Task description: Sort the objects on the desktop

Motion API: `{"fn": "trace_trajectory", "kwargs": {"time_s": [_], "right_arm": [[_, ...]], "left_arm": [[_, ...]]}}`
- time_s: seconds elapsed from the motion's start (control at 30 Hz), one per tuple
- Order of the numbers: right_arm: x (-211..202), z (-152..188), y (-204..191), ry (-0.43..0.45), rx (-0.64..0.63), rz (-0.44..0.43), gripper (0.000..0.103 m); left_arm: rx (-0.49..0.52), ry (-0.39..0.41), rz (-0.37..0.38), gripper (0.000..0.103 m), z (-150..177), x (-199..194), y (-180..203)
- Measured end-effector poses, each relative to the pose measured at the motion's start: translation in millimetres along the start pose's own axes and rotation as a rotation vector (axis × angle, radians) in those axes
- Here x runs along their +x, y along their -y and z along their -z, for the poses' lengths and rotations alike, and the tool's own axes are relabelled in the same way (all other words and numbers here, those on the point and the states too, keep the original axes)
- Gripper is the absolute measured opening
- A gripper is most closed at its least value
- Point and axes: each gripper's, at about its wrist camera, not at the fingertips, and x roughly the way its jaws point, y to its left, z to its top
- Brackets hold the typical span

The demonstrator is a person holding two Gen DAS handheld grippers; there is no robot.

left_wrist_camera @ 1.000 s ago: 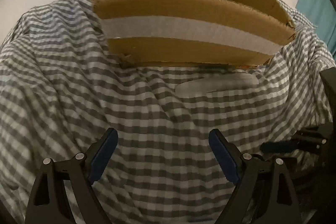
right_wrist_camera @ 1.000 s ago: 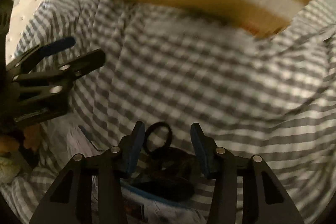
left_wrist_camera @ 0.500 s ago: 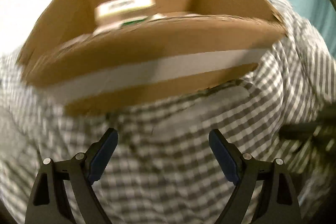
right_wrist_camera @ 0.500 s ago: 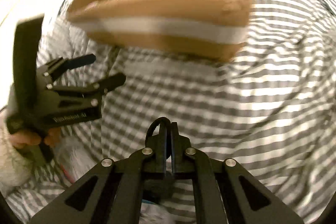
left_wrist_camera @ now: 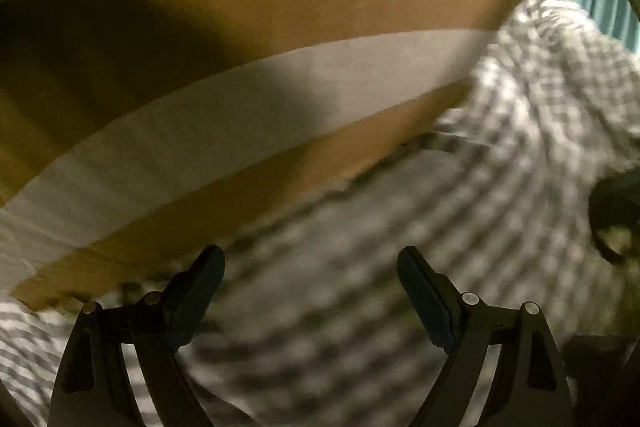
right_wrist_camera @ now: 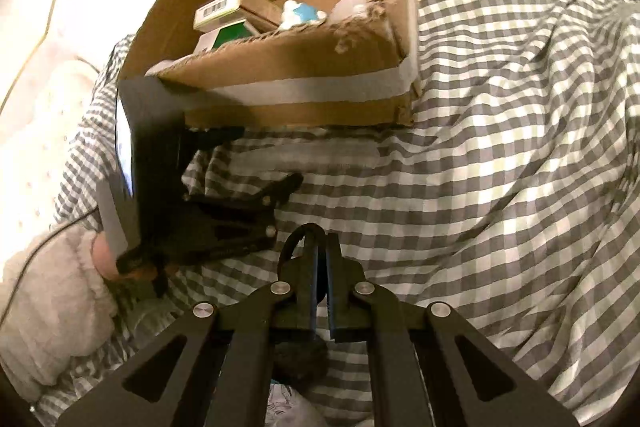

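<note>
Fingers [right_wrist_camera: 308, 267] around thin black loop [right_wrist_camera: 292, 247]

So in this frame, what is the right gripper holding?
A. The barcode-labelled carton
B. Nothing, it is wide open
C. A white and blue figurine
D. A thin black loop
D: the right gripper is shut on a thin black loop that sticks up past its tips, while the white and blue figurine sits in the brown cardboard box.
</note>
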Motion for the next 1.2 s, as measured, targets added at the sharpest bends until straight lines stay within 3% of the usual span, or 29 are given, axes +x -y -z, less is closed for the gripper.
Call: {"fn": "trace_trajectory", "kwargs": {"time_s": [0.07,0.17,0.37,0.57,0.7,0.73,0.77,0.93,1.03,1.2], "right_arm": [[-5,-2,4,0.013,0.011,0.008,0.004],[-12,-4,11,0.039,0.029,0.012,0.004],[-24,-6,24,0.065,0.068,0.015,0.004],[-18,-7,25,0.051,0.068,0.014,0.004],[-14,-5,29,0.037,0.07,0.009,0.004],[-12,-5,30,0.033,0.072,0.006,0.004],[-12,-5,32,0.031,0.077,0.004,0.004],[-13,-4,33,0.04,0.092,-0.004,0.004],[-15,-4,32,0.042,0.092,-0.002,0.004],[-18,-5,32,0.052,0.097,0.001,0.004]], "left_arm": [[-0.011,-0.053,0.103,0.091,4,-7,6],[0.051,-0.06,0.155,0.091,12,-23,25],[0.106,0.056,0.009,0.091,0,-42,34],[0.179,-0.011,-0.061,0.091,-7,12,7],[0.181,-0.031,-0.011,0.091,-7,29,3],[0.179,-0.039,0.002,0.087,-6,30,5],[0.173,-0.051,0.03,0.071,-4,29,6],[0.136,-0.105,0.161,0.035,0,13,13],[0.079,-0.131,0.242,0.03,2,4,18],[0.082,-0.143,0.21,0.034,-1,5,38]]}}
